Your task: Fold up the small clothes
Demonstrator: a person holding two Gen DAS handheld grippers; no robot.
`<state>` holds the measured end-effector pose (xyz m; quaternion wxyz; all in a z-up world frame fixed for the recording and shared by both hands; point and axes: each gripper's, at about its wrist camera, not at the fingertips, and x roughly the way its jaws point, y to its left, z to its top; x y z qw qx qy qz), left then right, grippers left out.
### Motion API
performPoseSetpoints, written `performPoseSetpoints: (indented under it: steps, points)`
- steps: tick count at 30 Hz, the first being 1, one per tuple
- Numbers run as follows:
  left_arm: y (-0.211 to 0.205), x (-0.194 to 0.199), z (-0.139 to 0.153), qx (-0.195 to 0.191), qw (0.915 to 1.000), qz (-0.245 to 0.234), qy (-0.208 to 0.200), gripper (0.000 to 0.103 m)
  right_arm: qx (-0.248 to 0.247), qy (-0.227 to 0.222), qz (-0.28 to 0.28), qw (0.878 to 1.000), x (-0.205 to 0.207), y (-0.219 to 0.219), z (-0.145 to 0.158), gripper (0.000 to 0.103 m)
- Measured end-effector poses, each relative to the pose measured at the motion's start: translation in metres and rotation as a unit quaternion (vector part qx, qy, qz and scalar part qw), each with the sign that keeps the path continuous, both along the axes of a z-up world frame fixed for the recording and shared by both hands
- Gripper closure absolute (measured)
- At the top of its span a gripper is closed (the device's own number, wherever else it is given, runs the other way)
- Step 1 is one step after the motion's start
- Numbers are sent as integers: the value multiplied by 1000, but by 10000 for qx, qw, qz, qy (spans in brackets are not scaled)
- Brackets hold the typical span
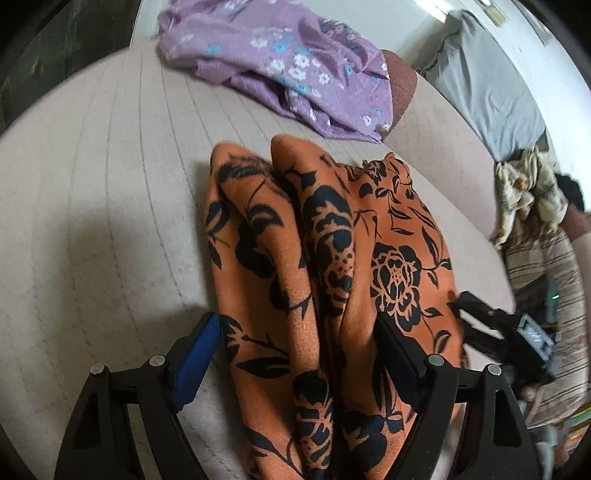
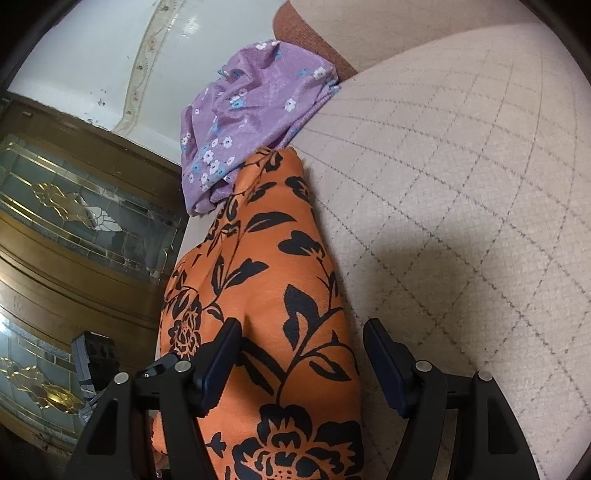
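An orange cloth with black flowers (image 1: 314,258) lies bunched in long folds on the beige quilted surface (image 1: 110,184). My left gripper (image 1: 299,336) is open, its fingers spread on either side of the cloth's near part. In the right wrist view the same orange cloth (image 2: 273,295) runs between the open fingers of my right gripper (image 2: 301,350). The right gripper also shows in the left wrist view (image 1: 498,332), at the cloth's right edge. A purple flowered garment (image 1: 288,66) lies crumpled beyond the orange cloth; it also shows in the right wrist view (image 2: 251,122).
A grey pillow (image 1: 491,92) leans at the back right. A cream patterned cloth (image 1: 528,195) and a striped fabric (image 1: 546,295) lie at the right. A brown cushion edge (image 2: 306,33) sits behind the purple garment. A wooden cabinet with glass panels (image 2: 74,221) stands left.
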<state>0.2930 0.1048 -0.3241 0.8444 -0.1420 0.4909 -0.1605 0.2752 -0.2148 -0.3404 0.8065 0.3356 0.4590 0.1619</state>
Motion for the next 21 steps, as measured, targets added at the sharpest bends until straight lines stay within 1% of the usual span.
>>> performPoseSetpoints:
  steps: [2, 4, 7, 9, 12, 21]
  points:
    - [-6, -4, 7, 345, 9991, -25, -247, 19, -139, -89, 28, 9999, -3, 1, 6, 31]
    - [-15, -9, 14, 788, 9954, -117, -533, 19, -373, -226, 70, 9990, -7, 6, 15, 31]
    - [-21, -13, 20, 1121, 9907, -198, -751, 19, -514, -301, 200, 9980, -8, 14, 23, 31]
    - [-21, -13, 21, 1199, 9895, -219, -774, 19, -617, -333, 268, 9972, -8, 19, 26, 31]
    - [-20, -12, 22, 1203, 9895, -194, -773, 19, -761, -388, 300, 9959, -9, 26, 30, 31]
    - [-24, -12, 24, 1239, 9892, -149, -766, 19, -738, -392, 289, 9961, -10, 22, 30, 31]
